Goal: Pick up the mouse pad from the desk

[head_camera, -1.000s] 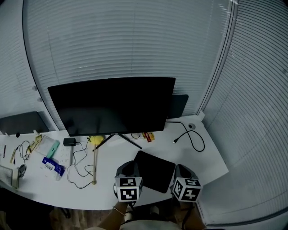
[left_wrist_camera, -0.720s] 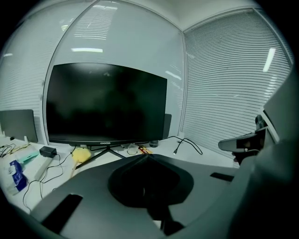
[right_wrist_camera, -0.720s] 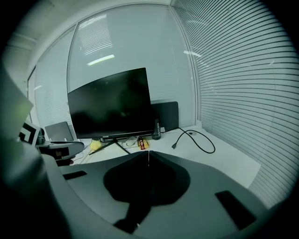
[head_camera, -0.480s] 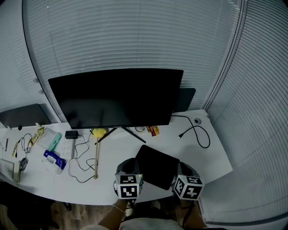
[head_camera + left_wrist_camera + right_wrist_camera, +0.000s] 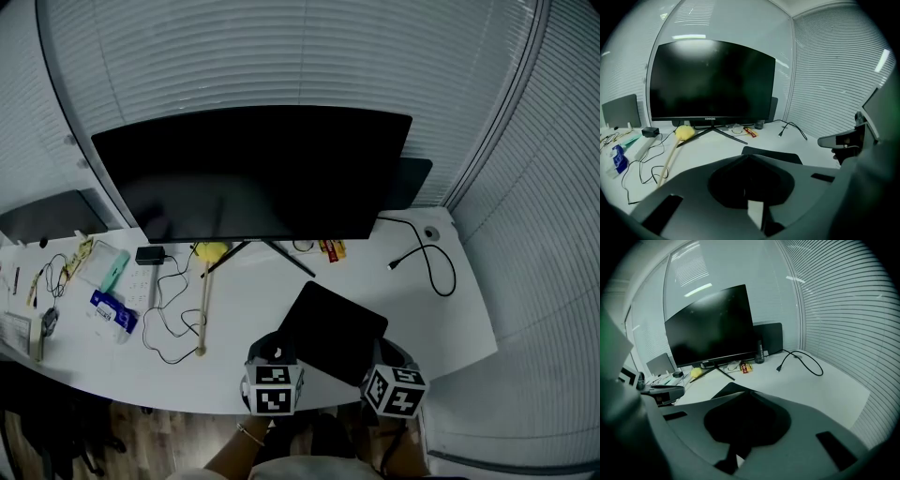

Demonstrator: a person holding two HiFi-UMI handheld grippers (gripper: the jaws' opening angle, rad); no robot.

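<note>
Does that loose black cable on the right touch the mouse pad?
Apart. The head view shows bare desk between the cable and the mouse pad.

- A curved white desk (image 5: pixel 281 291) fills a glazed corner of the room, its front edge rounded.
- Closed white blinds (image 5: pixel 281 56) cover the window behind the desk, and a second set (image 5: pixel 562 206) covers the window on the right.
- A dark post (image 5: pixel 495 117) divides the two windows where they meet.
- A wide black monitor (image 5: pixel 253 173), its screen dark, stands on splayed legs at the back of the desk.
- A wood-plank floor (image 5: pixel 169 439) shows below the desk's front edge.
- Strip-light reflections (image 5: pixel 689 36) gleam on the smooth surface above the monitor, and the room is otherwise dim and bluish.
</note>
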